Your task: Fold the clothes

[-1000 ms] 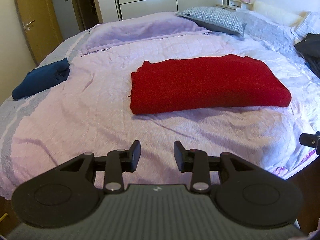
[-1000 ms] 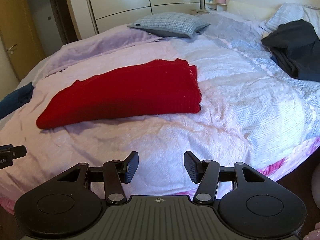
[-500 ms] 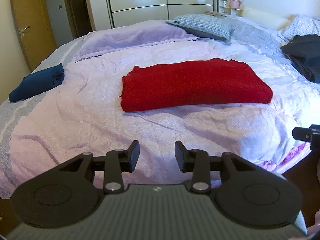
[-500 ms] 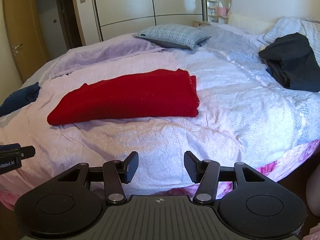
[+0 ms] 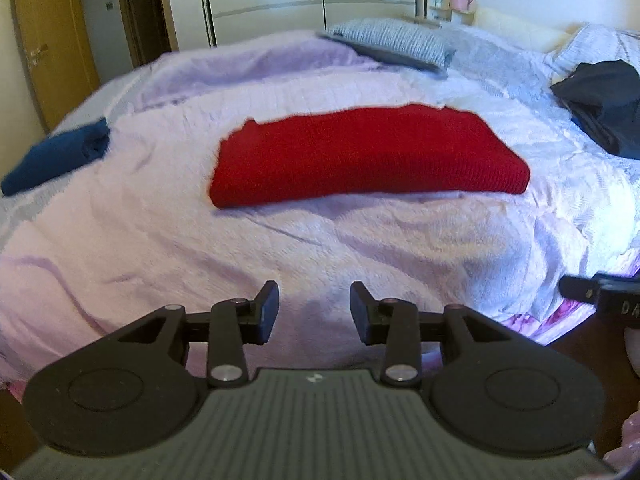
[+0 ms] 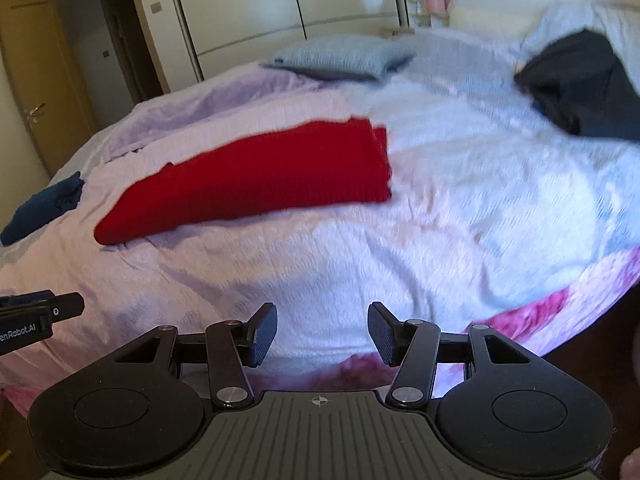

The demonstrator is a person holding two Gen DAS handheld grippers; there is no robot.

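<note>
A red knitted garment (image 5: 360, 156) lies folded into a long flat rectangle in the middle of the bed; it also shows in the right wrist view (image 6: 260, 180). My left gripper (image 5: 314, 308) is open and empty, held over the bed's near edge, well short of the garment. My right gripper (image 6: 322, 334) is open and empty, also over the near edge, to the right of the left one. The tip of each gripper shows at the side of the other's view.
A folded dark blue garment (image 5: 56, 156) lies at the bed's left edge. A dark heap of clothes (image 6: 580, 84) lies at the far right by the pillows. A grey checked pillow (image 5: 392, 42) lies at the back. The lilac bedcover (image 5: 140, 240) is wrinkled. Wardrobe and door stand behind.
Both grippers have drawn back from the bed and risen, so the red garment looks smaller and farther. Both stay open and empty. The garment has not moved.
</note>
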